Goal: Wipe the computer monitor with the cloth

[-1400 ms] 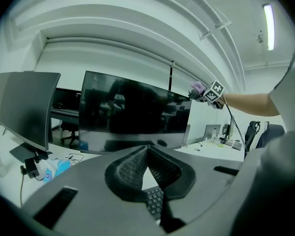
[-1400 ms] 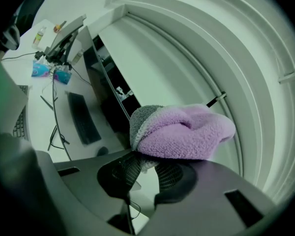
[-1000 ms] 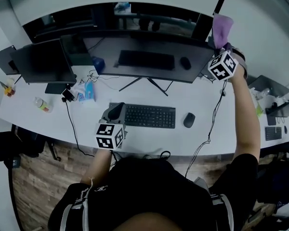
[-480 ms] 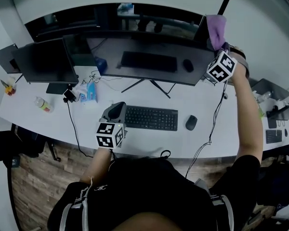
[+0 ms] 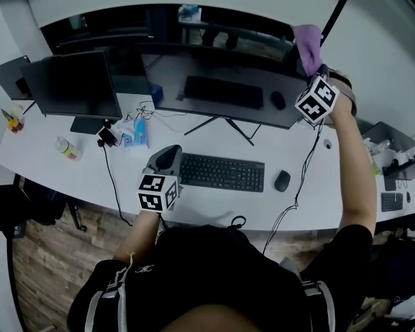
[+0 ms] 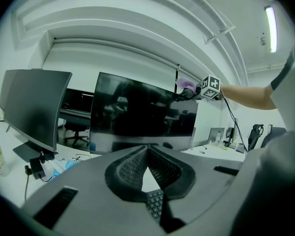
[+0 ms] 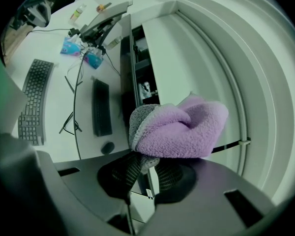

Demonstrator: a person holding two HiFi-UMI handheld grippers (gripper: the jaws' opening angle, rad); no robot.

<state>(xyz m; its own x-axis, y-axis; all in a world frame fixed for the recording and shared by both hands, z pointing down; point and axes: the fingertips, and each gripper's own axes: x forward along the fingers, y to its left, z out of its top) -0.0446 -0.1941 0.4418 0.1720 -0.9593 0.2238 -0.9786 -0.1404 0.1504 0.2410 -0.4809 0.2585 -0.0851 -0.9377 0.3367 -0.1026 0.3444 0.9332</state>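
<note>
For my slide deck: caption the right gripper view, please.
Right gripper shut on a purple cloth at the monitor's top edge.

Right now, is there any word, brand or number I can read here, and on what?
Nothing is legible.
Markers on the left gripper and right gripper: square patterns, no letters.
Bottle label: too small.
Keyboard keys: too small.
Shirt logo: blurred.

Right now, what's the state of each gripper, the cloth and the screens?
Left gripper: fingers shut, nothing between them.
Right gripper: shut on the cloth, raised.
Cloth: bunched, at the monitor's upper right corner.
Monitor: upright, screen dark.
Side monitor: upright, screen dark.
</note>
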